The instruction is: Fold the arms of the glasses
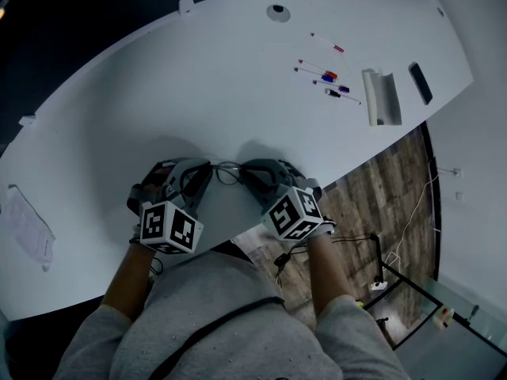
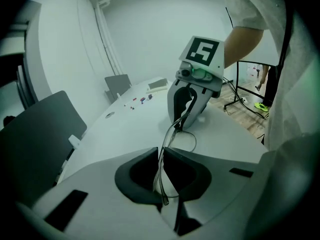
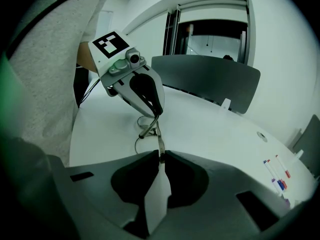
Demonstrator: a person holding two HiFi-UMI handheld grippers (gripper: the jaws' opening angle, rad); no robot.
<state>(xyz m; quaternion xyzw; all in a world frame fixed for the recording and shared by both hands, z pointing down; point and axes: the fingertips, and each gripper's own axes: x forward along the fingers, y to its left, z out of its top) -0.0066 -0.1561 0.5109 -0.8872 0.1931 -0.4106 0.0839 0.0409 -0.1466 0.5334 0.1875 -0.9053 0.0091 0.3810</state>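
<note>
A pair of thin wire-framed glasses (image 1: pixel 228 171) hangs just above the white table (image 1: pixel 238 77), held between the two grippers close to the near edge. My left gripper (image 1: pixel 203 174) is shut on one arm of the glasses (image 2: pixel 161 174); the arm runs through the closed jaws and its tip sticks out behind them. My right gripper (image 1: pixel 247 174) is shut on the other end of the glasses (image 3: pixel 152 130), pinching a thin part of the frame at its fingertips. In the left gripper view the right gripper (image 2: pixel 186 123) faces me. In the right gripper view the left gripper (image 3: pixel 156 115) faces me.
Several markers (image 1: pixel 329 76), a white tray-like block (image 1: pixel 382 97) and a dark flat device (image 1: pixel 421 83) lie at the far right. A sheet of paper (image 1: pixel 28 228) lies at the left edge. Grey chairs (image 3: pixel 205 79) stand beyond the table. Wooden floor (image 1: pixel 380 188) lies to the right.
</note>
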